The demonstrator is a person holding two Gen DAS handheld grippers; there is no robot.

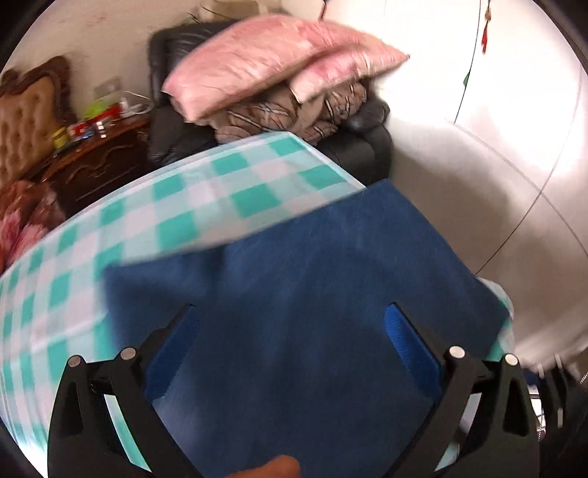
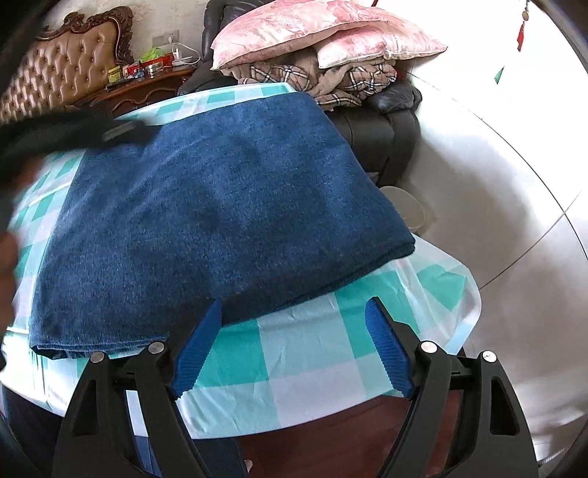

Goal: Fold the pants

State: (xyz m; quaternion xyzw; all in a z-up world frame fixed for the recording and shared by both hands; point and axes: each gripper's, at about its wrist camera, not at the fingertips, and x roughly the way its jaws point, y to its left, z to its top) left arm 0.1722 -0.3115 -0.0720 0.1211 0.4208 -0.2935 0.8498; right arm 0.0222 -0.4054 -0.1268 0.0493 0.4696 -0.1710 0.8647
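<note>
My own black fingers fill the bottom of both views, blue pads facing inward. In the left wrist view my left gripper (image 1: pixel 290 323) stands spread wide, its pads far apart, with nothing pinched between them. The pants (image 1: pixel 294 279), a dark blue folded slab of thick cloth, lie on the table under and ahead of these jaws, so the blue fabric fills the whole gap between the fingers; whether the pads touch the cloth I cannot tell, since this view is blurred. A fingertip (image 1: pixel 279 468) of the person's hand shows at the bottom edge.

In the right wrist view my right gripper (image 2: pixel 294 323) is also parted and holds nothing. Its left pad (image 2: pixel 200 345) sits right at the near edge of the pants (image 2: pixel 205 220), while the right pad (image 2: pixel 386 349) is over the bare tablecloth (image 2: pixel 312 353), checked in teal and white. The folded pants lie flat on that cloth, reaching from my jaws away toward the far end of the table, their right-hand fold showing stacked layers. At the upper left of this view the other gripper (image 2: pixel 117 130) appears as a dark blur over the pants' far corner.

Beyond the table, pink pillows (image 2: pixel 323 33) rest on plaid bedding (image 2: pixel 330 82).
</note>
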